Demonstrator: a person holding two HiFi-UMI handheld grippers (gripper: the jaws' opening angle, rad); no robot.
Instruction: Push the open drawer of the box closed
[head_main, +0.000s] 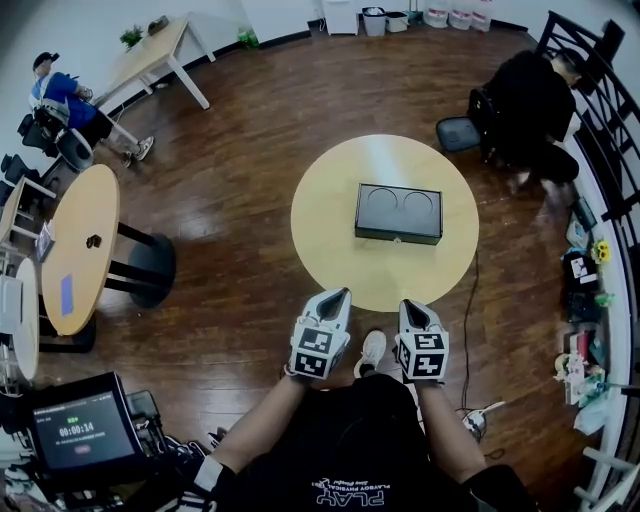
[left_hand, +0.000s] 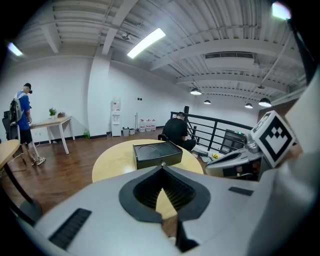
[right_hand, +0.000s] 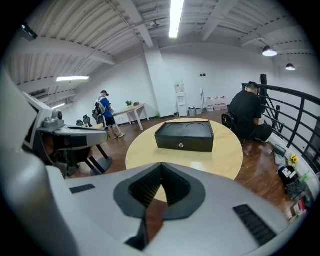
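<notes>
Looking steeply down on a dark wood floor (head_main: 240, 180), with a round yellow table (head_main: 330, 250) at the middle of the head view. On that table, a little toward two o'clock of its centre, a black box (head_main: 398, 205) with two round hollows in its lid, well apart from both tools. Hard to tell from any view whether its drawer (right_hand: 195, 144) stands out from the body: only a dark front face toward six o'clock, seemingly near flush, with a small round knob (right_hand: 181, 145). At six o'clock of the table, just off its rim, the left gripper (head_main: 343, 292) and right gripper (head_main: 417, 303) side by side, noses toward twelve, touching nothing. Jaws of each pressed together at the tips, a hollow behind them, nothing pinched. Forearms running down to a black shirt (head_main: 330, 440), cut off by the lower edge. At one o'clock a seated person in black (head_main: 530, 95), partly behind a railing (head_main: 600, 110); at ten o'clock another in blue (head_main: 60, 100), small and blurred. At seven o'clock a timer screen (head_main: 75, 430) with bright digits.
</notes>
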